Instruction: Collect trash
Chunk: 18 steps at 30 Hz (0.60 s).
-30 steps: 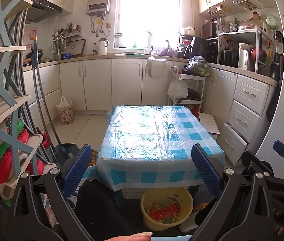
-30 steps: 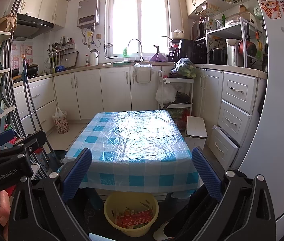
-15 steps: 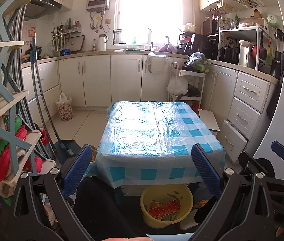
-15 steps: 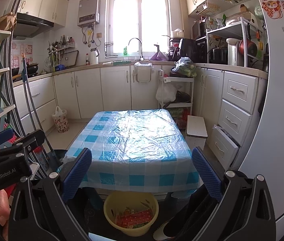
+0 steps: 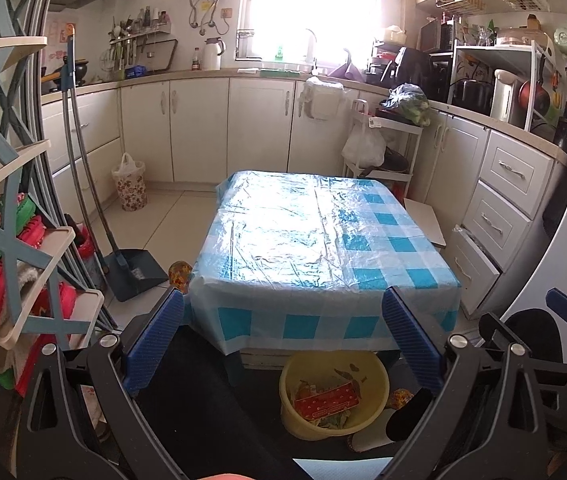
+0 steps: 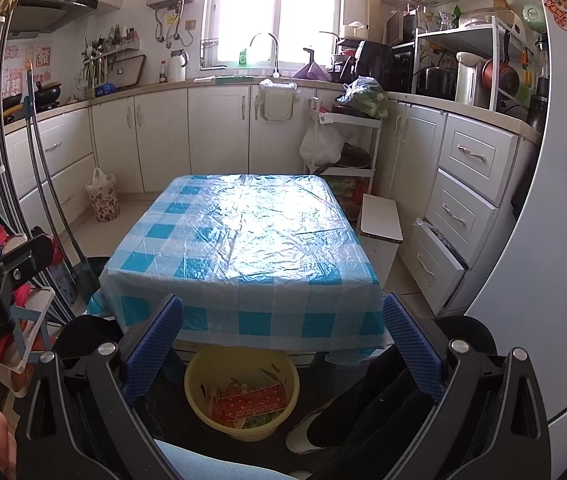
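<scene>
The round yellow plastic basin [image 6: 242, 392] of scraps sits on the floor just under the near edge of the low table in its blue-and-white checked plastic cloth [image 6: 239, 240]. On top lies a flat red printed wrapper [image 6: 252, 399]: I judge it light, thin and crinkly, best pinched at a free edge. My left gripper [image 5: 282, 344] and right gripper [image 6: 282, 346] both hang spread wide, empty, above it.

The basin's [image 5: 333, 396] far rim is hidden under the tablecloth [image 5: 323, 240] overhang. Its contents beyond a red wrapper [image 6: 252, 399] cannot be made out. The rack [image 5: 23, 240] is cut off by the left edge. The counter [image 6: 463, 110] clutter is too small to tell.
</scene>
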Tool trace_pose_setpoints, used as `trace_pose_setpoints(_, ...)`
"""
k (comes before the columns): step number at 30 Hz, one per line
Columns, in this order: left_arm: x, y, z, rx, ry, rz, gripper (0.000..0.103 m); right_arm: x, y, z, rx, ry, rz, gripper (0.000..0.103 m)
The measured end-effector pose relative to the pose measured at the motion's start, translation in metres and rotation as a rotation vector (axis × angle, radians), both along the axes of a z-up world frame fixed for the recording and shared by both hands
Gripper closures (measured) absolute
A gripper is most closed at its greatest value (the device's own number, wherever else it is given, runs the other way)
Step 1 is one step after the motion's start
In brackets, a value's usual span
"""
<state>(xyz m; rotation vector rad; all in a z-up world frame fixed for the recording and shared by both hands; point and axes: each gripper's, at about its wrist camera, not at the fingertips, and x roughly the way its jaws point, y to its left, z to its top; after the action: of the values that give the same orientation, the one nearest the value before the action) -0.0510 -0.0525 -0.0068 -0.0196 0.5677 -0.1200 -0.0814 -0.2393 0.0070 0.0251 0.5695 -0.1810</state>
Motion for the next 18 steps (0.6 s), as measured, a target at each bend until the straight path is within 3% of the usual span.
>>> trace_pose_setpoints(12,0.039,-0.025,-0.046,0.121,0.15,-0.012,0.007,0.026,-0.015,-0.015,-0.014,0.033,-0.001,0.007)
trace_pose_setpoints(18,0.062,-0.04,-0.081,0.161,0.289,-0.074,0.007,0.04,-0.026,-0.023,-0.008,0.058,-0.017,0.007)
